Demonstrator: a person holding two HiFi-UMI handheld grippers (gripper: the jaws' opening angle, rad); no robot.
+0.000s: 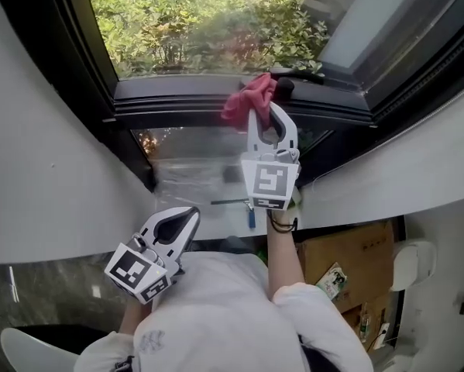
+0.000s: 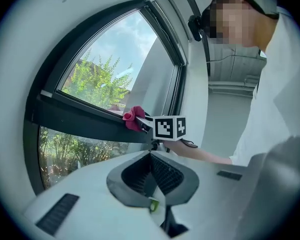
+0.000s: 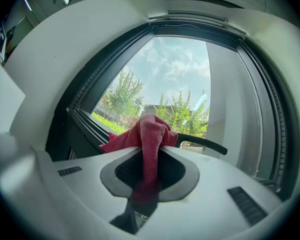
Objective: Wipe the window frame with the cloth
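Note:
My right gripper [image 1: 266,107] is shut on a red cloth [image 1: 247,99] and presses it against the dark horizontal bar of the window frame [image 1: 177,103], beside the black window handle [image 1: 297,74]. In the right gripper view the cloth [image 3: 145,136] bulges out from between the jaws, with the handle [image 3: 202,143] just beyond it. My left gripper [image 1: 183,222] hangs low and back near my body, away from the window, its jaws closed together on nothing. From the left gripper view the cloth [image 2: 133,118] and the right gripper's marker cube [image 2: 170,128] show on the frame bar [image 2: 79,119].
White curved wall [image 1: 38,169] flanks the window on the left, and a white ledge [image 1: 394,169] runs along the right. Below the bar is a lower glass pane [image 1: 193,169]. Cardboard boxes [image 1: 355,262] sit on the floor at lower right.

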